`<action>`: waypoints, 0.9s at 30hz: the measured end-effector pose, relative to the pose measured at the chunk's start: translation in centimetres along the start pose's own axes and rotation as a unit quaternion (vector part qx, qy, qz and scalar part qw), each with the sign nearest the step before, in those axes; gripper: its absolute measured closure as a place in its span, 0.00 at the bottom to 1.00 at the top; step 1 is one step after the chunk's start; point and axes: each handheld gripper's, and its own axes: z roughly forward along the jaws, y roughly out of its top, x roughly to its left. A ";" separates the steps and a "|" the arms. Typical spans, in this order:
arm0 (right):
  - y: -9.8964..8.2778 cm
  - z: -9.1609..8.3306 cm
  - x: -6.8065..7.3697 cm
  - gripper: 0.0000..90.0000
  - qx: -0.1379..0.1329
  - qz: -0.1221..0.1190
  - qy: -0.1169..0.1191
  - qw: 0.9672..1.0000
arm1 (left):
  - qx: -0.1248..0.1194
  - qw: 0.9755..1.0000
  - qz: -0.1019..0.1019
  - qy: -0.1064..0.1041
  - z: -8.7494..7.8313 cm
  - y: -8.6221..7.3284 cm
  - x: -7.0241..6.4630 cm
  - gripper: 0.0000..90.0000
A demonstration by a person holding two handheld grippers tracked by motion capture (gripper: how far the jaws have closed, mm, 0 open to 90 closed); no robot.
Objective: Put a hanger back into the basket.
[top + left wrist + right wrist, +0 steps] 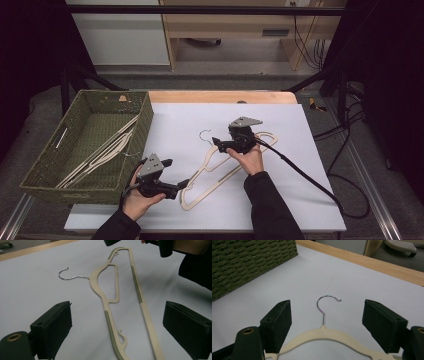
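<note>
A cream plastic hanger (pixel 220 172) with a metal hook (pixel 204 135) lies flat on the white sheet. My right gripper (pixel 216 142) hovers low over its neck. In the right gripper view the jaws stand open (pixel 327 305), with the hook (pixel 325 301) and the top of the hanger (pixel 324 333) between them and neither pad touching. My left gripper (pixel 182 184) is at the hanger's near end. It is open (pixel 117 306), and the hanger (pixel 110 302) stretches away between its jaws with nothing gripped.
A green woven basket (pixel 144 122) stands at the left of the table and holds several more cream hangers (pixel 107 150); its wall (pixel 249 265) is close on the right gripper's left. A black cable (pixel 300 175) trails off to the right. The wooden table edge (pixel 220 96) lies beyond the sheet.
</note>
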 end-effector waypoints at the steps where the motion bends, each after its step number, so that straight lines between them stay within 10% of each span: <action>1: 0.0 0.0 0.0 0.26 0.000 0.000 0.000 1.000 | 0.000 1.000 0.000 0.000 0.0 0.0 0.0 0.09; 27: 0.1 5.1 -0.1 0.44 0.047 0.009 -0.001 0.999 | 0.001 1.000 -0.006 0.000 0.0 -0.1 0.3 0.07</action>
